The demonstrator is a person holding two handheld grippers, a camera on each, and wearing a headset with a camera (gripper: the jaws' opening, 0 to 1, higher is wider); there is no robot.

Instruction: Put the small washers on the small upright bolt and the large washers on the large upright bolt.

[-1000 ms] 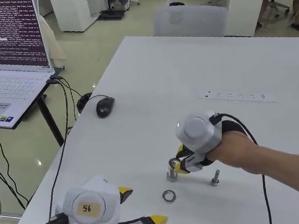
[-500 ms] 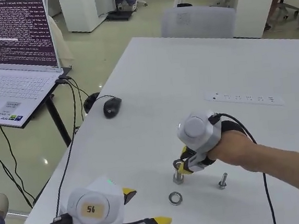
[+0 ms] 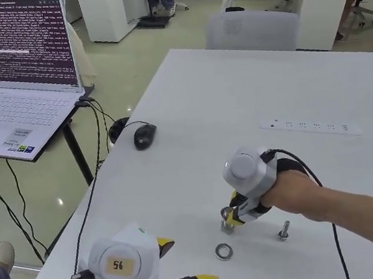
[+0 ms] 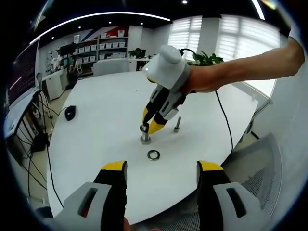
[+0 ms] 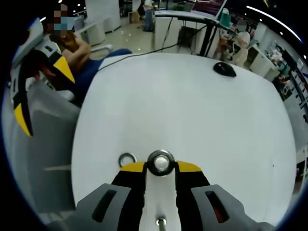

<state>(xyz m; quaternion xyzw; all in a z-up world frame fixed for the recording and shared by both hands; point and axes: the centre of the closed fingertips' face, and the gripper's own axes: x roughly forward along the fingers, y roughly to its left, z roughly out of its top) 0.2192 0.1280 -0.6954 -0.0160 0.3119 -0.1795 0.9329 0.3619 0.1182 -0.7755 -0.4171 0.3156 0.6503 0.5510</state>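
At the tips of the right hand-held gripper [image 3: 232, 215], which points down at the desk [image 3: 235, 96], the jaws are drawn close together and seem to pinch a large washer [image 5: 161, 162] by its rim. The washer lies flat, square to the line of the jaws. In the right gripper view a bright spot shows through its hole. I take that spot for the top of the large upright bolt [image 3: 227, 226], so hole and bolt look lined up.

That is the relation the coming move turns on. The bolt stands straight below the gripper with its long axis vertical, and the washer sits at or just over its top. Whether it has begun to slip down the thread I cannot tell. The way onward is probably straight down along the bolt, and any sideways lean could catch the ring on the thread.

Just near of the large bolt a loose washer [image 3: 224, 251] lies flat on the desk, apart from the bolt. Its size class is hard to judge. To the right stands the small upright bolt [image 3: 284, 230], bare as far as I can see.

Farther out, at the near edge and to the left, the left hand-held gripper [image 4: 162, 167] hangs with its jaws spread wide and nothing between them. It faces the bolts, and the right one is plainly the nearer to the large bolt.
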